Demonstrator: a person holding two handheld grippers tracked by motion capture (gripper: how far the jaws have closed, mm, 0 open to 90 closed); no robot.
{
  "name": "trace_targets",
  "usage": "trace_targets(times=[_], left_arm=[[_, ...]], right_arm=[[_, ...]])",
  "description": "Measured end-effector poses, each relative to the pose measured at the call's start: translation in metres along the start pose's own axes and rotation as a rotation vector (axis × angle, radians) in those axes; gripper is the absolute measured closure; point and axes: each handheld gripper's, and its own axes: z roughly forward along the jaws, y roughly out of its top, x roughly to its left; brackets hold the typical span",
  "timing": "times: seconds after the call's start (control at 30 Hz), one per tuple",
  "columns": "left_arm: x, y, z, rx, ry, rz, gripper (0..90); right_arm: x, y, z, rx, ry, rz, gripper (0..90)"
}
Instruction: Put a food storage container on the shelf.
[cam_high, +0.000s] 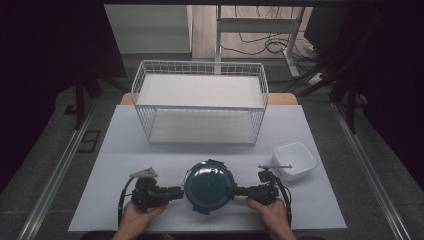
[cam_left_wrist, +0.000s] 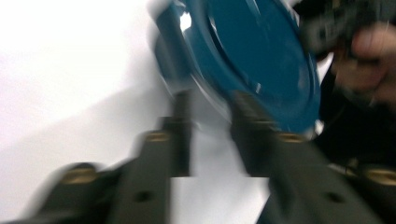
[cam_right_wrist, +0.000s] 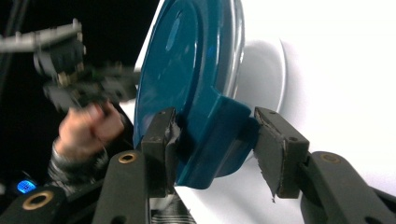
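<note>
A round container with a dark blue lid (cam_high: 209, 186) sits near the table's front edge between my two grippers. My left gripper (cam_high: 181, 190) points at its left side. In the blurred left gripper view its fingertips (cam_left_wrist: 212, 126) straddle the lid (cam_left_wrist: 261, 56) at the rim, and contact is unclear. My right gripper (cam_high: 234, 190) meets the right side. In the right gripper view the lid (cam_right_wrist: 187, 60) has a blue latch tab (cam_right_wrist: 219, 140) that sits between my right gripper's (cam_right_wrist: 212, 144) two pads, which both touch it.
A white wire basket (cam_high: 200, 106) stands behind the container at mid table. A white square bowl (cam_high: 295, 160) rests at the right, just beyond my right gripper. The opposite hand (cam_right_wrist: 88, 130) shows past the lid.
</note>
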Motion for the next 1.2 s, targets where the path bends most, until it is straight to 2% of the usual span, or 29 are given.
trace_targets(times=[0.03, 0.07, 0.1, 0.13, 0.17, 0.27, 0.3, 0.33, 0.37, 0.4, 0.43, 0.47, 0.5, 0.57, 0.67, 0.77, 0.83, 0.87, 0.9, 1.0, 1.03, 1.2], left_arm=[[0.004, 0.003, -0.005, -0.029, 0.016, -0.007, 61.2], [0.004, 0.003, -0.005, -0.029, 0.016, -0.007, 54.5], [0.008, 0.005, -0.007, -0.05, 0.011, -0.014, 54.5], [0.016, 0.007, -0.007, -0.064, -0.039, -0.049, 43.5], [0.018, 0.008, -0.006, -0.061, -0.051, -0.054, 40.3], [0.021, 0.006, 0.001, -0.026, -0.082, -0.073, 39.5], [0.021, 0.004, 0.004, -0.003, -0.09, -0.062, 40.1], [0.021, 0.004, 0.004, -0.003, -0.09, -0.062, 39.8], [0.021, 0.003, 0.006, -0.01, -0.109, -0.073, 40.8], [0.021, 0.003, 0.006, -0.01, -0.109, -0.073, 41.9], [0.022, 0.002, 0.006, -0.018, -0.142, -0.089, 45.3], [0.022, 0.0, 0.006, -0.028, -0.164, -0.106, 49.5], [0.022, 0.0, 0.006, -0.028, -0.164, -0.106, 52.9], [0.021, -0.002, 0.005, -0.031, -0.169, -0.114, 53.9], [0.019, -0.004, 0.004, -0.032, -0.163, -0.103, 54.8], [0.015, -0.008, 0.002, -0.061, -0.177, -0.109, 57.3], [0.01, -0.007, 0.001, -0.066, -0.16, -0.092, 57.5], [0.009, -0.007, 0.001, -0.067, -0.158, -0.087, 57.6], [0.008, -0.007, 0.002, -0.07, -0.157, -0.083, 57.7], [0.005, -0.007, 0.001, -0.071, -0.149, -0.074, 57.8], [0.003, -0.007, 0.001, -0.071, -0.14, -0.076, 57.8], [0.002, -0.007, 0.0, -0.062, -0.132, -0.072, 57.6]], right_arm=[[0.002, 0.001, 0.0, -0.003, -0.003, -0.019, 52.5], [0.002, 0.001, 0.0, -0.003, -0.003, -0.019, 52.5], [0.006, 0.004, 0.001, -0.004, -0.004, -0.051, 53.0], [0.013, 0.006, 0.003, -0.002, -0.011, -0.119, 54.1], [0.016, 0.007, 0.003, 0.0, -0.015, -0.151, 54.4], [0.023, 0.009, 0.004, 0.005, -0.021, -0.223, 55.4], [0.024, 0.009, 0.005, 0.006, -0.019, -0.233, 55.6], [0.024, 0.009, 0.005, 0.006, -0.019, -0.233, 55.6], [0.026, 0.009, 0.005, 0.01, -0.019, -0.274, 55.6], [0.026, 0.009, 0.005, 0.01, -0.019, -0.274, 55.6], [0.026, 0.009, 0.005, 0.013, -0.017, -0.288, 55.6], [0.026, 0.009, 0.005, 0.014, -0.016, -0.29, 55.6], [0.026, 0.009, 0.005, 0.014, -0.017, -0.289, 55.6], [0.026, 0.009, 0.005, 0.016, -0.016, -0.292, 55.8], [0.028, 0.009, 0.004, 0.015, -0.017, -0.277, 56.2], [0.026, 0.008, 0.003, 0.005, -0.021, -0.234, 56.3], [0.023, 0.004, 0.001, -0.015, -0.021, -0.174, 56.3], [0.026, 0.001, -0.001, -0.019, -0.052, -0.172, 55.9], [0.027, -0.001, -0.002, -0.021, -0.063, -0.171, 55.9], [0.028, -0.004, -0.004, -0.028, -0.069, -0.161, 55.8], [0.028, -0.007, -0.005, -0.031, -0.076, -0.144, 56.0], [0.029, -0.011, -0.005, -0.038, -0.092, -0.161, 57.0]])
